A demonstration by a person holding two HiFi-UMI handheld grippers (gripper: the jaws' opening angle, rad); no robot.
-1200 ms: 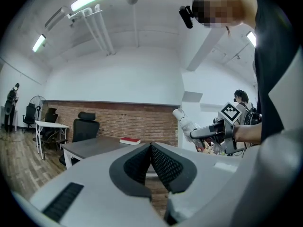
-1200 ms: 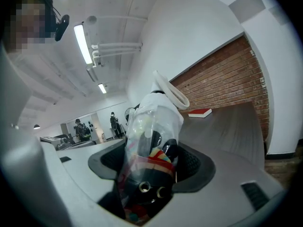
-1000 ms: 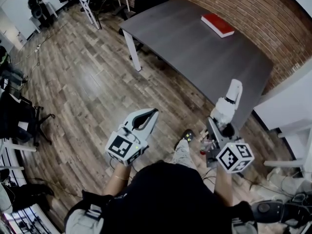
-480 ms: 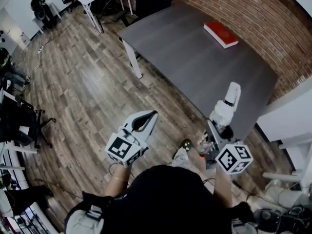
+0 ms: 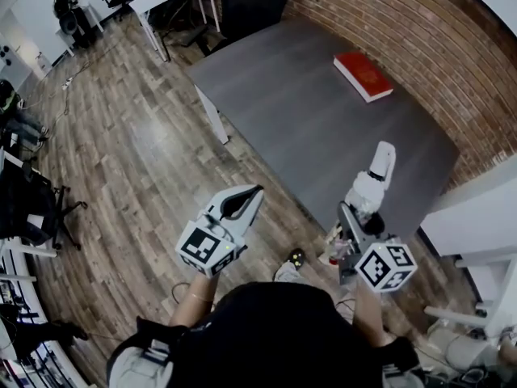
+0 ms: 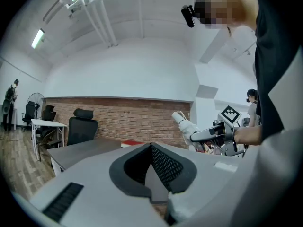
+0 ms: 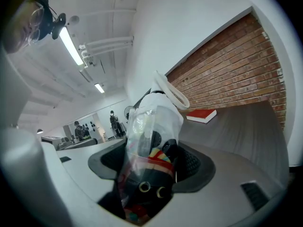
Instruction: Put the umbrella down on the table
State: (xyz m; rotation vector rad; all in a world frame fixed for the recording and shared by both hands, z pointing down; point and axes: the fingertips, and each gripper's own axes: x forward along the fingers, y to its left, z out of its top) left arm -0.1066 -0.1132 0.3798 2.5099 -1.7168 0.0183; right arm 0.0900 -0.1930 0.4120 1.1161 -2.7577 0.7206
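Grey table (image 5: 323,128) ahead; right tool (image 5: 352,215) clamps plastic-wrapped umbrella (image 5: 372,184); left tool (image 5: 254,193) closed, holding nothing.

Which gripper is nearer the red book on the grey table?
Right. The right gripper, clamped on the plastic-wrapped folded umbrella, is at the grey table's near edge, facing the red book. The left gripper is farther, over the wooden floor.

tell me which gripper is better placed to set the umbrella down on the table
Right. The right gripper has its jaws shut on the umbrella, whose far end seems to reach over the table. The left gripper is shut on nothing, over the floor.
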